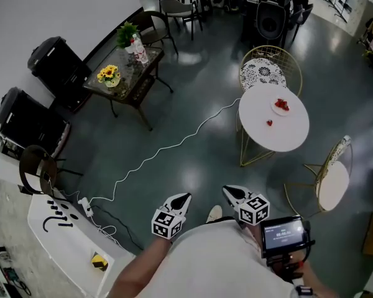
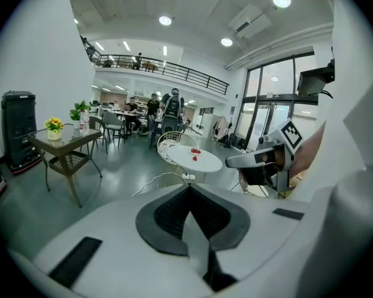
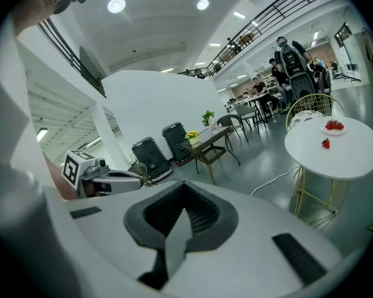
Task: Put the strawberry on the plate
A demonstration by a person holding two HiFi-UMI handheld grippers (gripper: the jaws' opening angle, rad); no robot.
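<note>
Strawberry (image 1: 269, 123) lies alone on the bare top of the round white table (image 1: 261, 138), towards its middle. It sits just beside a small white plate (image 1: 275, 108) and does not touch it. The plate stands nearer the table's far edge and carries a few more red berries (image 1: 282, 105).

Two gold wire chairs flank the table. One chair (image 1: 270, 67) with a patterned seat is tucked behind it, and a second chair (image 1: 333, 180) with a plain white seat stands off its near right side. A white cable (image 1: 174, 143) snakes over the dark floor from the table's foot away to the left. Farther left of the table stands a low side table (image 1: 127, 79) with yellow flowers (image 1: 109, 74) in a pot.

Both tools are well short of the table, held close to the person's body and pointing towards it. The left gripper (image 1: 183, 198) has its jaws clenched together with nothing between them. The right gripper (image 1: 231, 192) is likewise pressed closed and empty, its dark pads meeting in a thin seam. From the right gripper view the strawberry (image 3: 326, 143) shows as a red dot on the table (image 3: 345, 157) in front of the plate (image 3: 333, 131).
</note>
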